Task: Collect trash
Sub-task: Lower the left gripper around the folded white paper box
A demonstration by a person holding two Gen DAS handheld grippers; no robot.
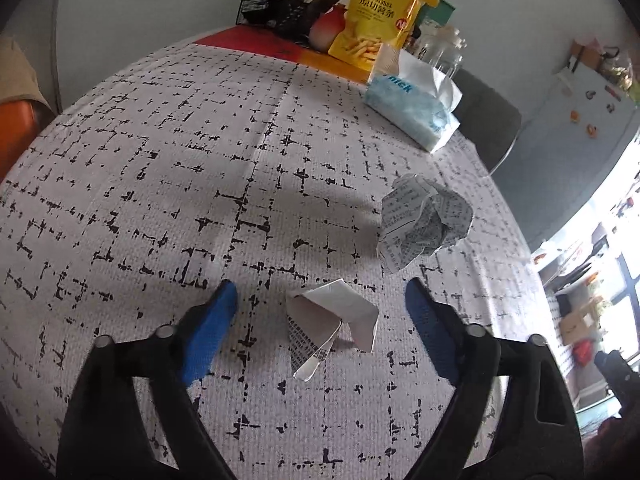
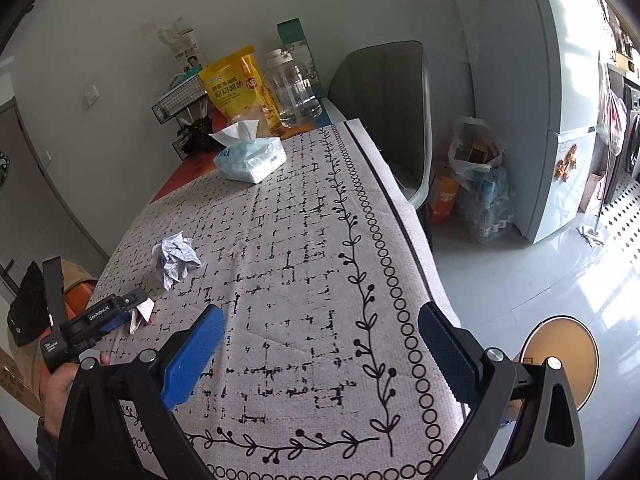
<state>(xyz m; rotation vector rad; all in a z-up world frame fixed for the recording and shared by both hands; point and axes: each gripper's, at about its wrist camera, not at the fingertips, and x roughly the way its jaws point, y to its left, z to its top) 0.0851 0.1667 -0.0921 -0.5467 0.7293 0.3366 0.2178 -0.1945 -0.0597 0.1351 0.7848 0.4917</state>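
Left gripper point(image 1: 320, 300) jaws spread, folded printed paper scrap point(image 1: 332, 320) lying between the blue pads untouched; crumpled paper ball point(image 1: 424, 220) right of centre, "nick" tissue pack point(image 1: 412, 112) upper right. Right wrist view: right gripper point(image 2: 320, 344) wide apart over the tablecloth point(image 2: 300, 280), nothing between; "GenRobot.AI" shows lower left.

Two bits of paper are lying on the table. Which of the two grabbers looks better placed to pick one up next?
The left gripper. The folded paper scrap already lies between its open blue fingers. The right gripper hangs open over bare tablecloth, away from both the scrap and the crumpled paper ball.
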